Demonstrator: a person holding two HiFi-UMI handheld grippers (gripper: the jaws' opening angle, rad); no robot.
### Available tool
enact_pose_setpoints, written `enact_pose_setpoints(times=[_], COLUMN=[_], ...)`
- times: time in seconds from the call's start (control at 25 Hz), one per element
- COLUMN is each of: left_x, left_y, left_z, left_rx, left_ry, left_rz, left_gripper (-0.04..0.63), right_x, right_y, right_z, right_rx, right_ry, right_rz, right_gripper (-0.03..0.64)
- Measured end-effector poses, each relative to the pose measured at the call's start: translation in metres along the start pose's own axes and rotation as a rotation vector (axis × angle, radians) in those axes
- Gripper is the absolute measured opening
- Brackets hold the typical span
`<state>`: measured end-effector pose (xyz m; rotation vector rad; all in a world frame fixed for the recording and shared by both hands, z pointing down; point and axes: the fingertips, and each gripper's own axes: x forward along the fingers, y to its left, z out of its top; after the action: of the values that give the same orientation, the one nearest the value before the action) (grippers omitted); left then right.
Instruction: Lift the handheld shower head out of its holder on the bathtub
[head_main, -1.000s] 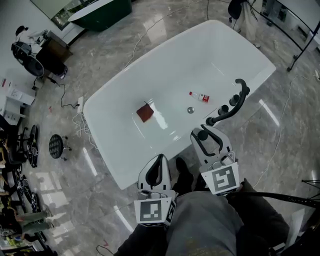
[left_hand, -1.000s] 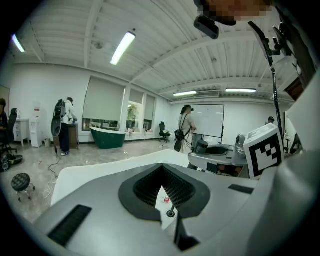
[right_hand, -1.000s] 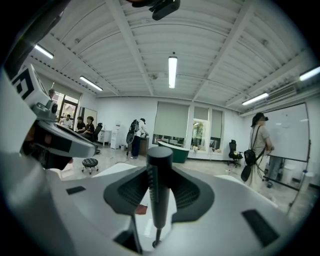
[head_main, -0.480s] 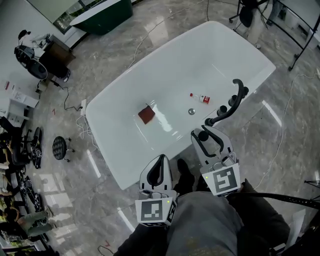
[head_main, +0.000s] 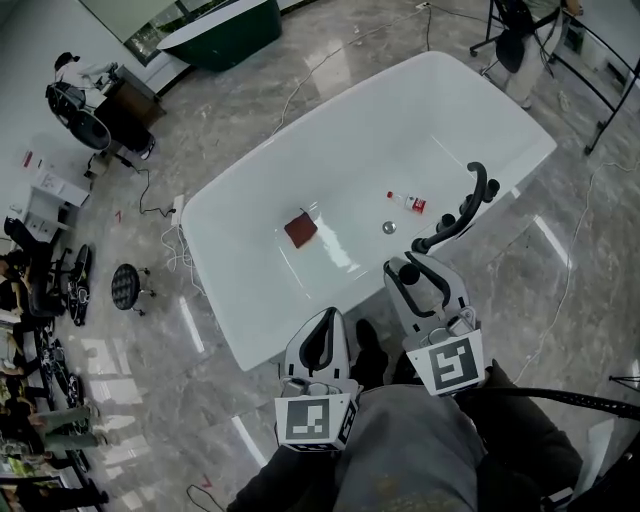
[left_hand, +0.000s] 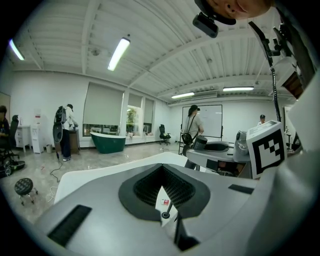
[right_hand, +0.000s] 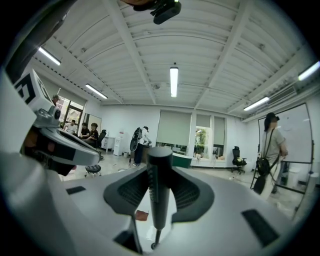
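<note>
The white bathtub (head_main: 400, 120) lies slantwise ahead of me in the head view. A black curved faucet fixture (head_main: 470, 205) stands on its near right rim. My right gripper (head_main: 412, 268) is just in front of that fixture, shut on the black handheld shower head (head_main: 408, 273). In the right gripper view the shower head (right_hand: 158, 185) stands upright as a dark cylinder between the pads, with a thin stem below it. My left gripper (head_main: 322, 320) hovers before the tub's near rim, shut and with nothing in it. Through its narrow slit (left_hand: 162, 197) I see only the tub's inside.
Inside the tub lie a red square pad (head_main: 300, 229), a small bottle with a red label (head_main: 410, 203) and the drain (head_main: 388, 228). Cables (head_main: 165, 235) and a round stool (head_main: 125, 285) are on the floor to the left. A dark green tub (head_main: 215, 30) stands far back.
The tub and floor have slid a little right and down in the head view. Both grippers keep their places in the picture, the right one still with the shower head.
</note>
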<state>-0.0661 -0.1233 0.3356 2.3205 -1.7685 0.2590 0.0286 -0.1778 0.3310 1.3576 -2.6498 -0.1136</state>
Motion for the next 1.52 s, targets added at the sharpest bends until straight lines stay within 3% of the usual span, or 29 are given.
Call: enact_pose_setpoints(times=[0.24,0.68,1.0,1.52], left_x=[-0.021,-0.041,-0.067,-0.121], left_y=[0.005,0.005,0.012,-0.01], left_z=[-0.005,-0.023,-0.022,-0.006], left_rx=[-0.011,-0.028,-0.044,-0.025], left_ry=[0.006,-0.004,-0.035,-0.103], left_rz=[0.036,0.019,-0.006,-0.075], left_gripper=[0.003,0.003,0.003,0.003], right_x=[-0.009,-0.02,-0.035,-0.098], right_y=[0.01,0.018,0.034,0.061], right_z=[0.001,-0.003,0.021,0.072], right_rx=[0.001,-0.021,-0.05,-0.054], right_ry=[0.003,-0.001,-0.032,-0.114], right_rz=[0.006,-0.027,-0.064,-0.136], right_gripper=[0.141,0.141,0.141,0.141])
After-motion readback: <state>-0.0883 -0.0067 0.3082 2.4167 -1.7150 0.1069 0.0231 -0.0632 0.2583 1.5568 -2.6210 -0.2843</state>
